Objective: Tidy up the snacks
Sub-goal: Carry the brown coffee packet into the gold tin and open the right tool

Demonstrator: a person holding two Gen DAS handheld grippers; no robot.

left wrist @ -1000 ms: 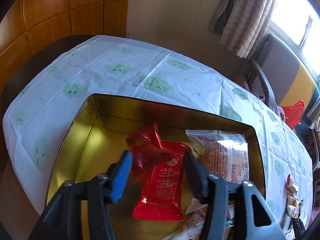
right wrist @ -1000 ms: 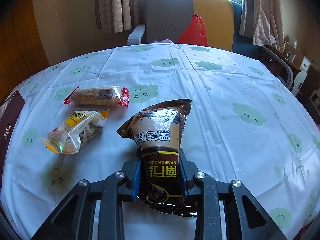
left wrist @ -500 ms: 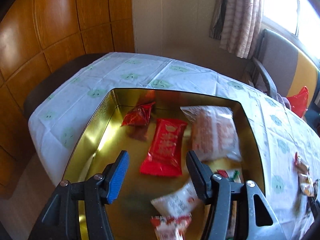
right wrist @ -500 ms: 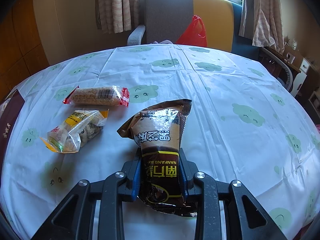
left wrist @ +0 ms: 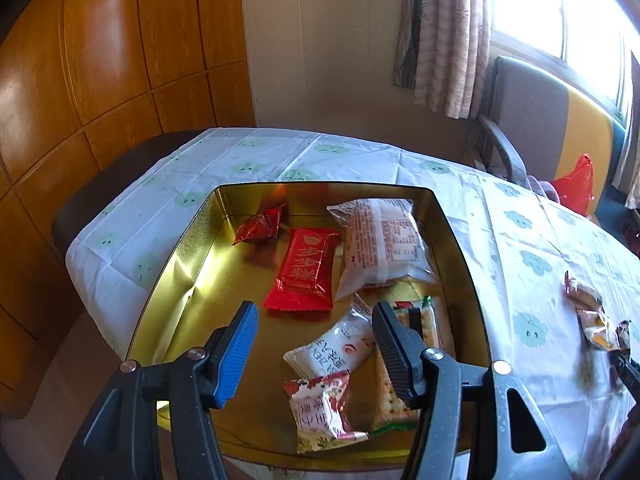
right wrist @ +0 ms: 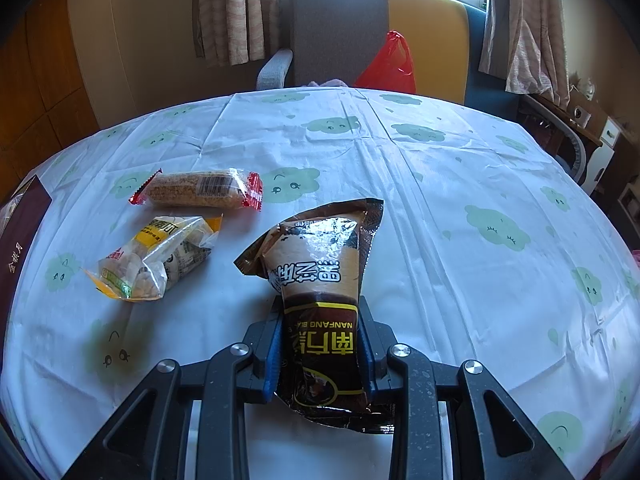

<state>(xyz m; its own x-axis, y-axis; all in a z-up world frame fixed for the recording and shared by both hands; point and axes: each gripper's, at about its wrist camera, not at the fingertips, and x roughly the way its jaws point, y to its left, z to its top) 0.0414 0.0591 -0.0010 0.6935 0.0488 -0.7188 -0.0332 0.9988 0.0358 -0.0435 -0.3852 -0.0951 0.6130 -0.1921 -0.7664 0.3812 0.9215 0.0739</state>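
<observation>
A gold tin [left wrist: 182, 264] sits on the tablecloth and holds several snacks: a red bar [left wrist: 306, 268], a small red candy pack [left wrist: 260, 226], a large pale bag [left wrist: 382, 246], a white pouch [left wrist: 334, 346], crackers [left wrist: 390, 400] and a flowered pack [left wrist: 320, 412]. My left gripper [left wrist: 314, 346] hangs open above the near half of the tin, holding nothing. My right gripper [right wrist: 320, 344] is shut on a brown snack bag [right wrist: 320, 280] that lies on the table. Left of it lie a grain bar [right wrist: 200, 190] and a clear yellow pack [right wrist: 152, 258].
A chair [right wrist: 340, 36] with a red plastic bag [right wrist: 388, 64] stands beyond the table's far edge. The tin's dark side [right wrist: 16, 240] shows at the left in the right wrist view. Loose snacks [left wrist: 592, 316] lie right of the tin.
My left gripper has drawn back and up from the red bar, still open; the whole tin now shows. The right gripper and its brown bag have not moved.
</observation>
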